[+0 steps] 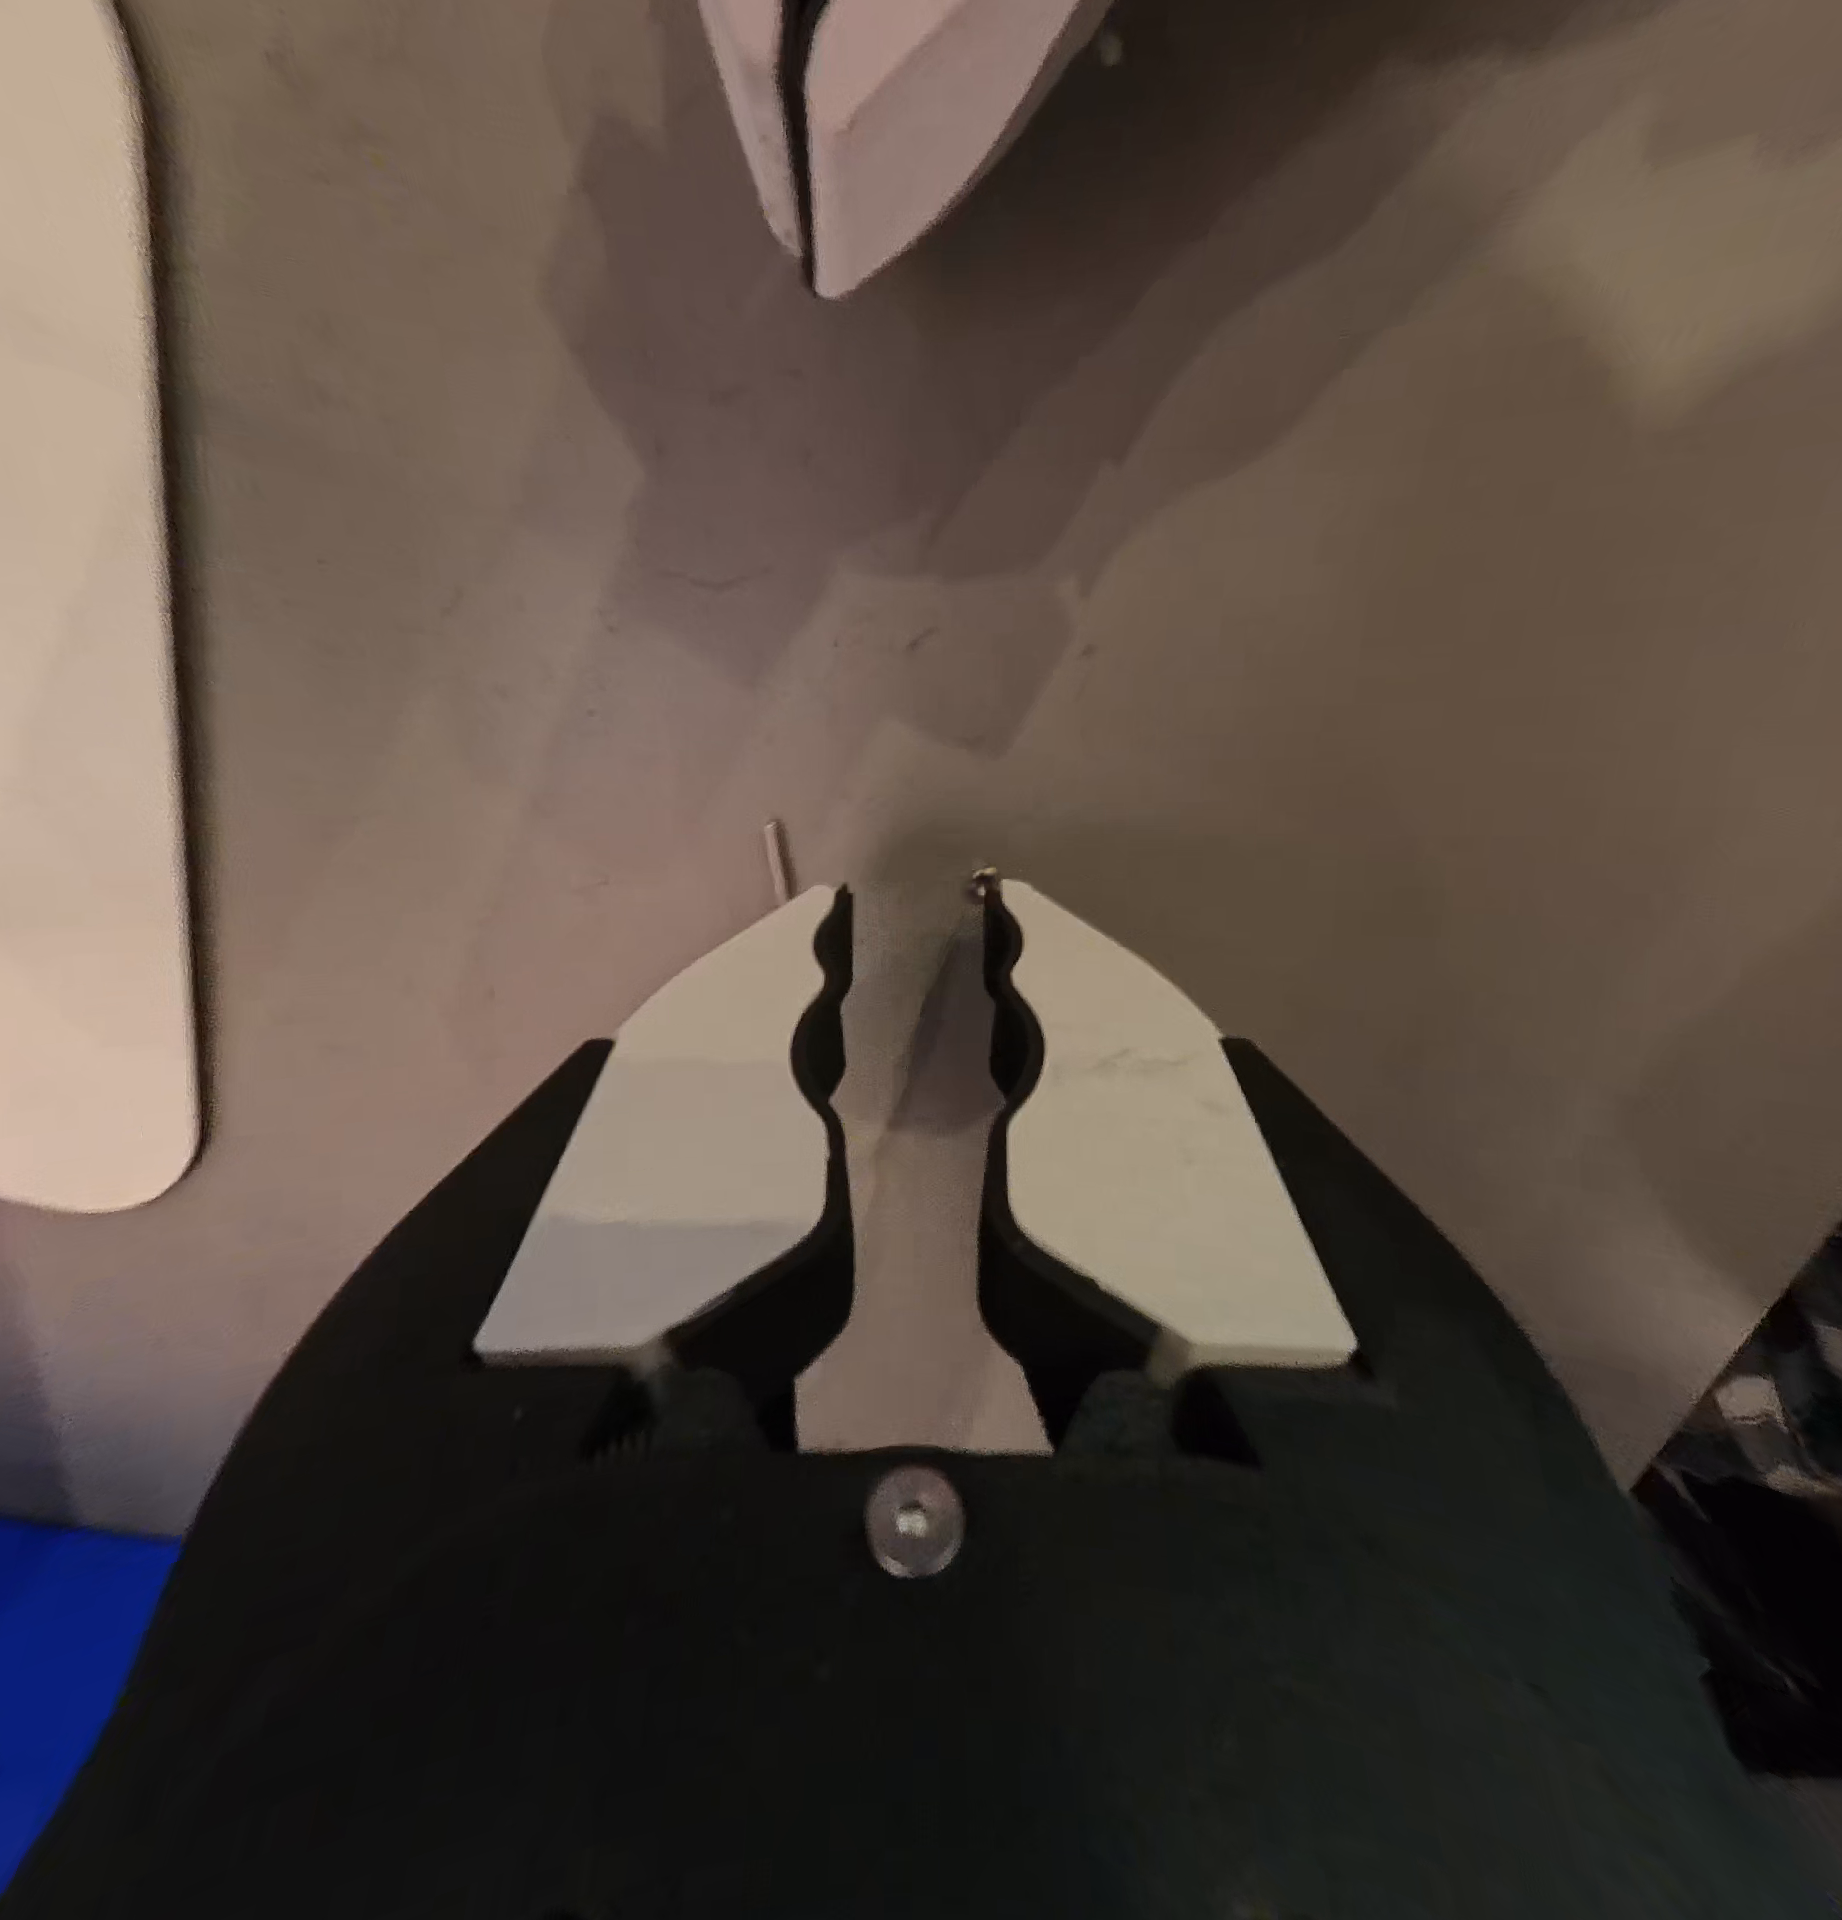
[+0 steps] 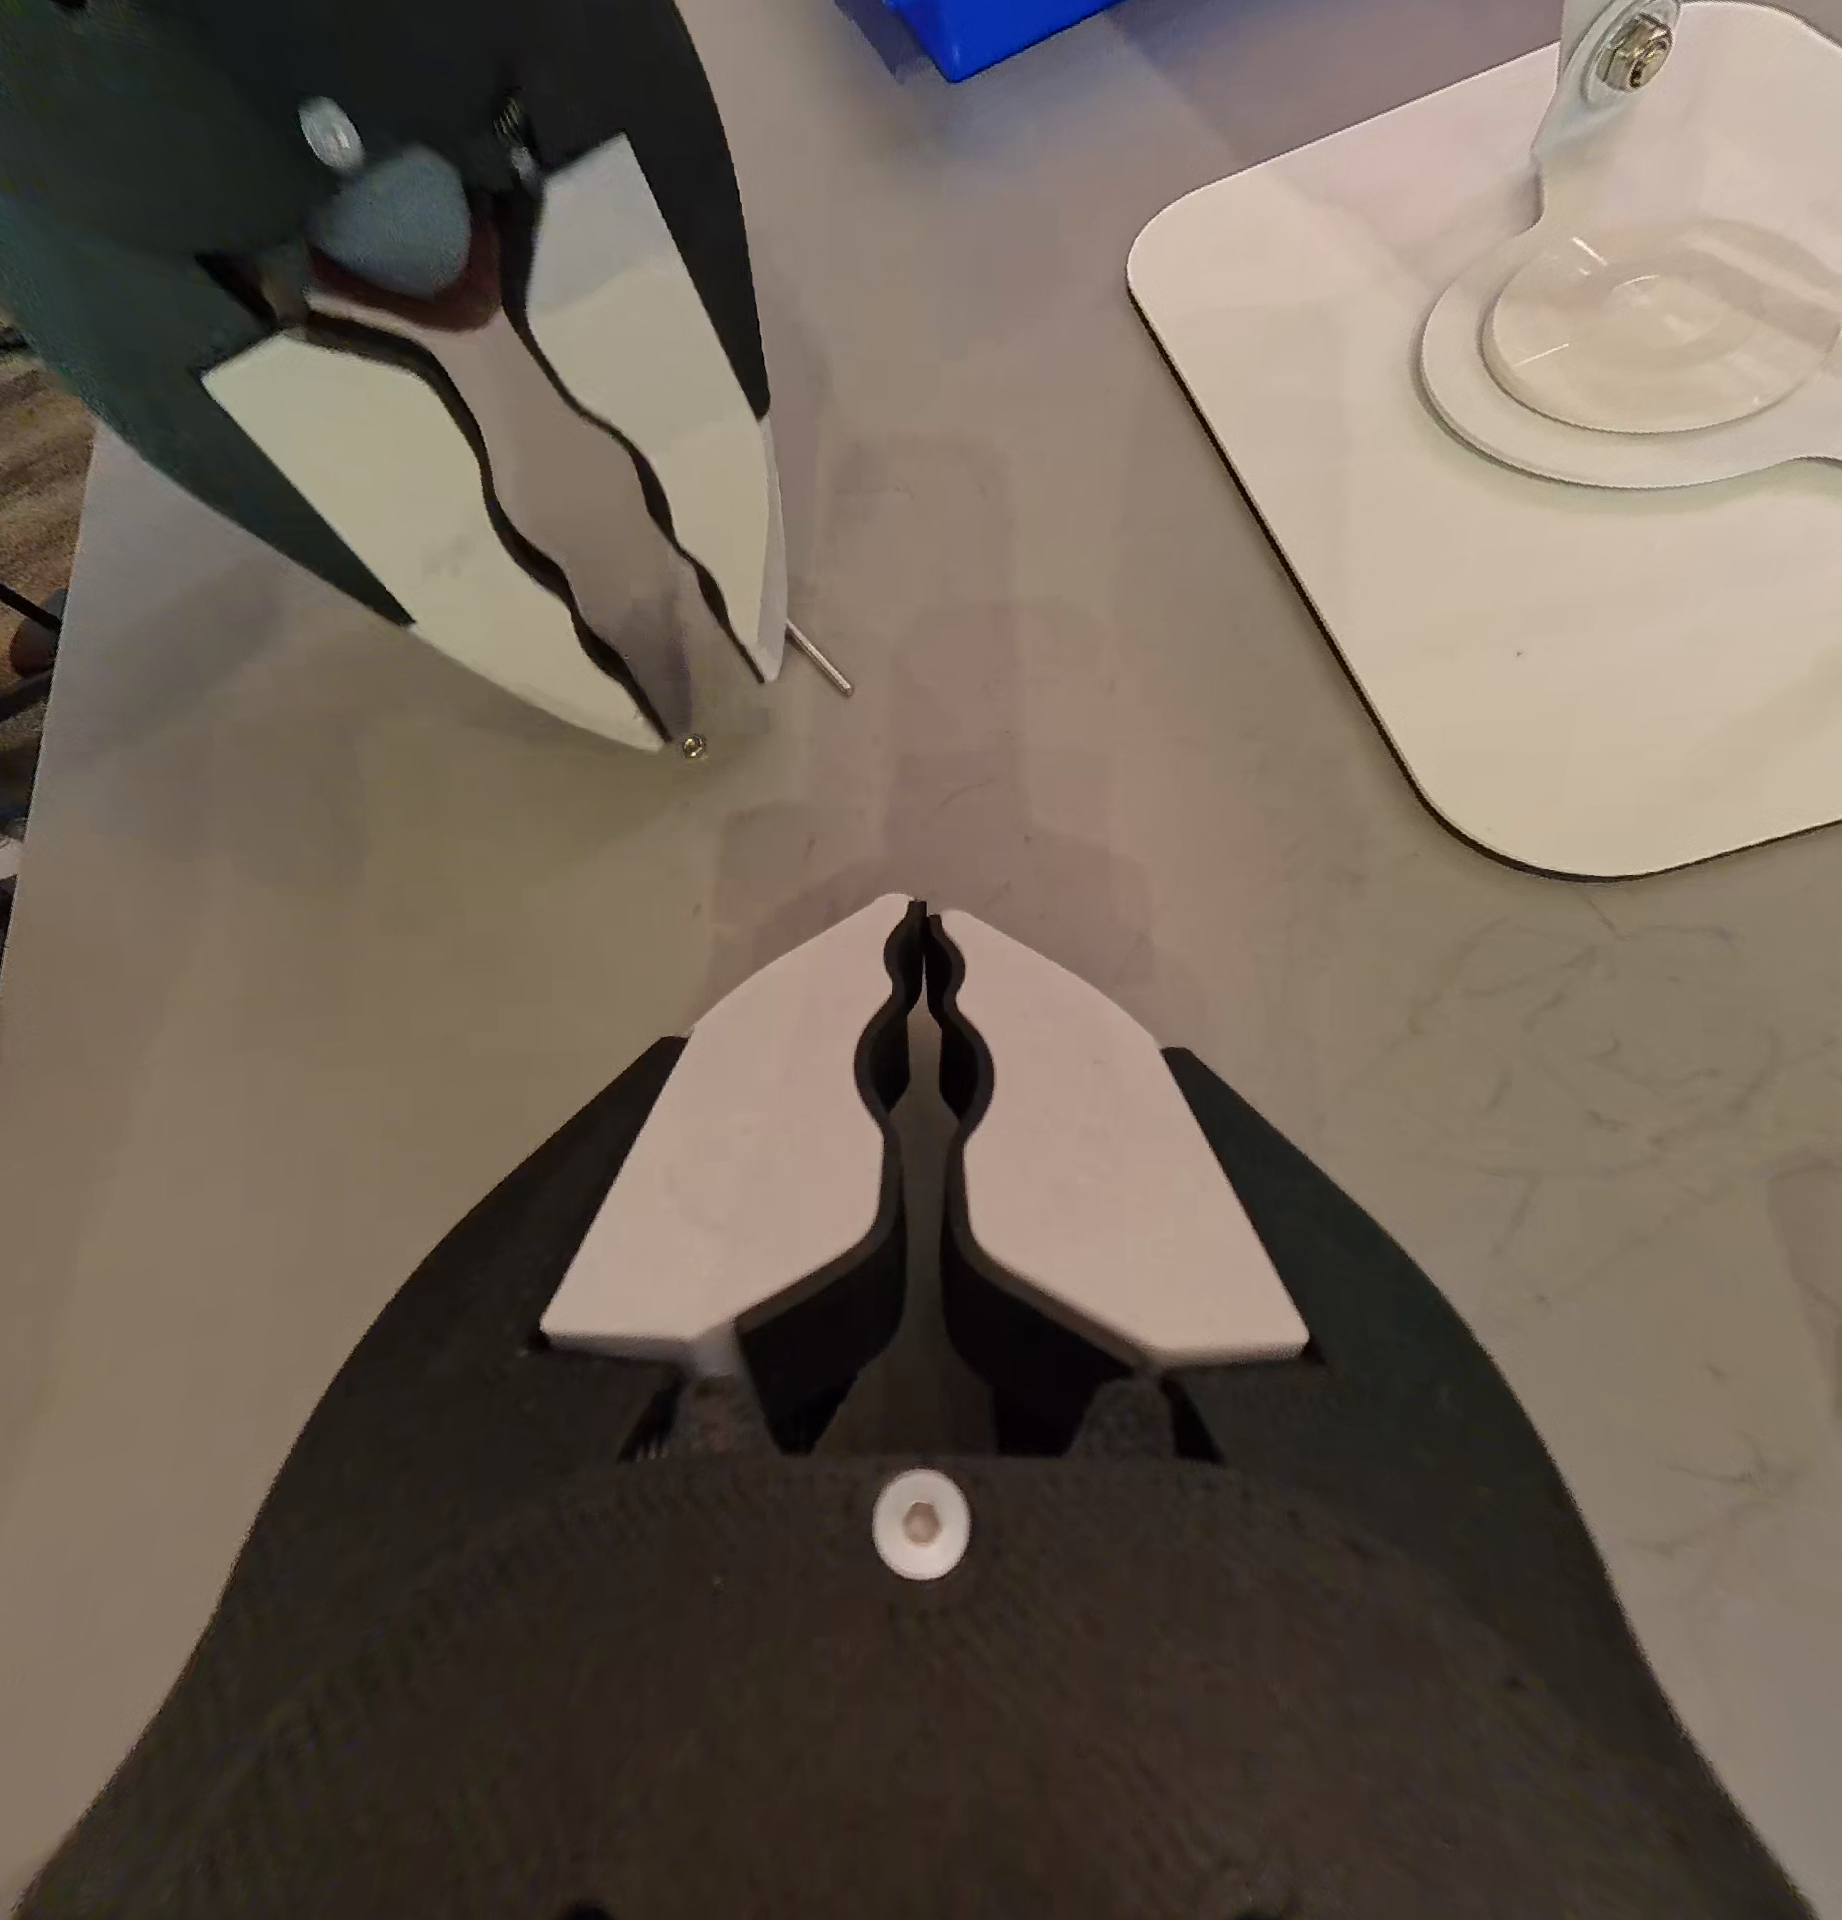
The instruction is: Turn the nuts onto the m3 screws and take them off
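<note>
The grey tabletop (image 2: 1104,1039) carries a white base plate (image 2: 1519,623) far right. The left tongs (image 1: 917,894) are spread, empty, a small nut (image 2: 695,744) at one fingertip, a thin pin (image 2: 821,665) just beside. The right tongs (image 2: 919,912) are pressed together, bare.

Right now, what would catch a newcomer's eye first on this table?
Two black-and-white grippers face each other over a grey table: the left gripper is open, with a tiny nut at one fingertip and a thin metal pin beside the other. The right gripper is shut. A white board lies to its right.
</note>
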### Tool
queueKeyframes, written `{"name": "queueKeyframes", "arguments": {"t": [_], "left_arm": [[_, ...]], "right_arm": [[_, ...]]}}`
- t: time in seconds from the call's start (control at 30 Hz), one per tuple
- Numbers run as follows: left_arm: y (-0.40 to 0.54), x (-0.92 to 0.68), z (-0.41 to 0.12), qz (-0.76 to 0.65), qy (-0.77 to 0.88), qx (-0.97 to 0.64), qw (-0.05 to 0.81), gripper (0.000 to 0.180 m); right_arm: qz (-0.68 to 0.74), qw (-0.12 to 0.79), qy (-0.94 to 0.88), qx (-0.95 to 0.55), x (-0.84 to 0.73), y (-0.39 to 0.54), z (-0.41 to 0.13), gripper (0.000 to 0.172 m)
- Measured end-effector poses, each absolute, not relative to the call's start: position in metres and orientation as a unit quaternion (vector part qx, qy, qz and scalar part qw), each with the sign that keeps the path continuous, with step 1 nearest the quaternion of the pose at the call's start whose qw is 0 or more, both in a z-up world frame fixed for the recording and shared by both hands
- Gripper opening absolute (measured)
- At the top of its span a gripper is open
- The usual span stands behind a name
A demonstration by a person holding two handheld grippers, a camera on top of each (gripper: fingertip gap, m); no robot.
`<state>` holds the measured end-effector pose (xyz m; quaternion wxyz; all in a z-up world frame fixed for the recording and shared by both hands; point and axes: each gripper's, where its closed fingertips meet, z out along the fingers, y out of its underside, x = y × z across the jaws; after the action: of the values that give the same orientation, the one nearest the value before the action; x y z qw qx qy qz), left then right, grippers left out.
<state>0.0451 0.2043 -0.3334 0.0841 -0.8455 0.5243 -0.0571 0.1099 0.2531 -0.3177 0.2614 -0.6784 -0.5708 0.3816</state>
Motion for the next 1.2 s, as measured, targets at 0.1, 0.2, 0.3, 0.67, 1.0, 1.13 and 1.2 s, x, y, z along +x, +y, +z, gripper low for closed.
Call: {"name": "queueKeyframes", "arguments": {"t": [0.1, 0.2, 0.3, 0.67, 1.0, 1.13, 1.2], "left_arm": [[0.212, 0.033, -0.319, -0.070, 0.492, -0.860, 0.115, 0.020], [0.218, 0.019, -0.318, -0.069, 0.471, -0.871, 0.119, 0.020], [0.220, 0.020, -0.327, -0.065, 0.473, -0.872, 0.112, 0.020], [0.219, 0.017, -0.345, -0.044, 0.487, -0.869, 0.073, 0.002], [0.227, 0.042, -0.311, -0.154, 0.425, -0.857, 0.247, 0.002], [0.226, 0.069, -0.272, -0.264, 0.386, -0.809, 0.356, 0.002], [0.225, 0.077, -0.253, -0.309, 0.367, -0.782, 0.399, 0.002]], "right_arm": [[0.382, 0.261, -0.570, -0.679, 0.110, 0.253, -0.318, 0.000], [0.380, 0.260, -0.572, -0.679, 0.109, 0.253, -0.319, 0.000], [0.379, 0.259, -0.572, -0.679, 0.109, 0.253, -0.319, 0.000], [0.378, 0.259, -0.574, -0.678, 0.109, 0.253, -0.320, 0.000], [0.494, 0.279, -0.520, -0.638, 0.098, 0.241, -0.284, 0.004], [0.645, 0.276, -0.406, -0.585, 0.091, 0.240, -0.242, 0.018], [0.640, 0.265, -0.415, -0.589, 0.088, 0.238, -0.246, 0.018]]}}
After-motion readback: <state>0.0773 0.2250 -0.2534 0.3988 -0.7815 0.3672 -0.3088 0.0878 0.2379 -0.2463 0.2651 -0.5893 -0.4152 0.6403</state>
